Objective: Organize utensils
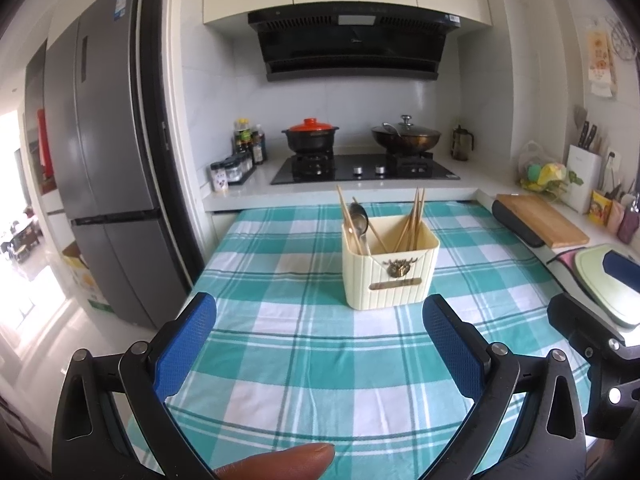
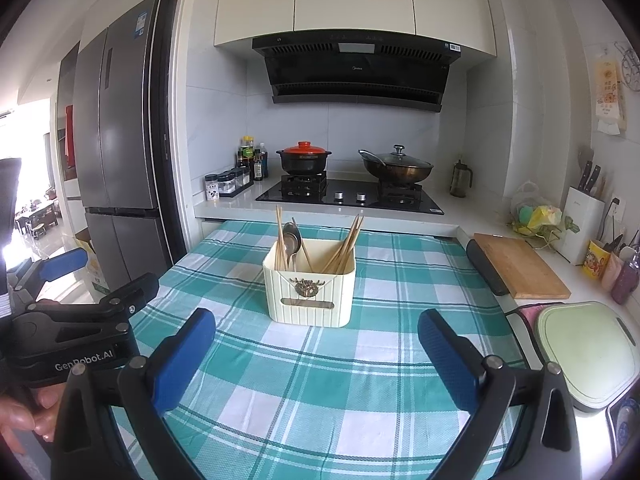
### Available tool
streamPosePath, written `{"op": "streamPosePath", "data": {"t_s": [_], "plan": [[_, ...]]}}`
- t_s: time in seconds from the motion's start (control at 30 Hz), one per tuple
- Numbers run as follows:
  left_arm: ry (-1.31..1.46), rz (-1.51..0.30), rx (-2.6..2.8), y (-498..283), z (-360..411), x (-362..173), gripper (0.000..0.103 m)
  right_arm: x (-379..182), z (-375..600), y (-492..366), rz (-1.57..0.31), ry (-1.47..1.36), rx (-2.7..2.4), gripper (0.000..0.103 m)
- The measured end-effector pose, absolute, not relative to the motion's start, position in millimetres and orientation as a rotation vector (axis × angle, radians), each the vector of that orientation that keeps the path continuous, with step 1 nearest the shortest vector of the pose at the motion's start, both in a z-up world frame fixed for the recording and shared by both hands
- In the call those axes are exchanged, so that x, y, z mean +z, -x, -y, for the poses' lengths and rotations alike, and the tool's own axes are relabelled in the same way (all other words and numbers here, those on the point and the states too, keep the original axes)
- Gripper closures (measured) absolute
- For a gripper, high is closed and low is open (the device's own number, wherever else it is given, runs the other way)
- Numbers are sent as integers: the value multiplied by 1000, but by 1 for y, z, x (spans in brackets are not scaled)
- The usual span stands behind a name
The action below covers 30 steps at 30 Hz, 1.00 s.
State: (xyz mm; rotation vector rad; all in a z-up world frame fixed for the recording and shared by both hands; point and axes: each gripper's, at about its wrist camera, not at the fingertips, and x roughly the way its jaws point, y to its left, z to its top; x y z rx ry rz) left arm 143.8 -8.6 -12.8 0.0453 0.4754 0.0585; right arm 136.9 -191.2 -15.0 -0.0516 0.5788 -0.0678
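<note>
On the checked teal-and-white cloth of the desk, mid-way back, your cream ribbed plastic caddy (image 1: 390,268) already holds wooden chopsticks (image 1: 414,220) and metal spoons (image 1: 359,218). Both left tongs (image 1: 320,344) and right tongs (image 2: 316,360) hang released, empty; approach level, centred.

A cream box (image 2: 309,296) sits on the checked cloth (image 2: 320,380). Chopsticks (image 2: 344,248) and spoons (image 2: 291,240) stand inside it. The right gripper (image 2: 316,344) hangs near, jaws wide apart.
</note>
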Motion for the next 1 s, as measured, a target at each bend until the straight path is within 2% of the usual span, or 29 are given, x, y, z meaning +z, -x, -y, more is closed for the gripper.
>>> {"op": "streamPosePath", "data": {"t_s": [1.0], "plan": [[-33, -483, 49, -145, 11, -13, 0, -16, 189, -137, -592, 66, -69, 0]]}}
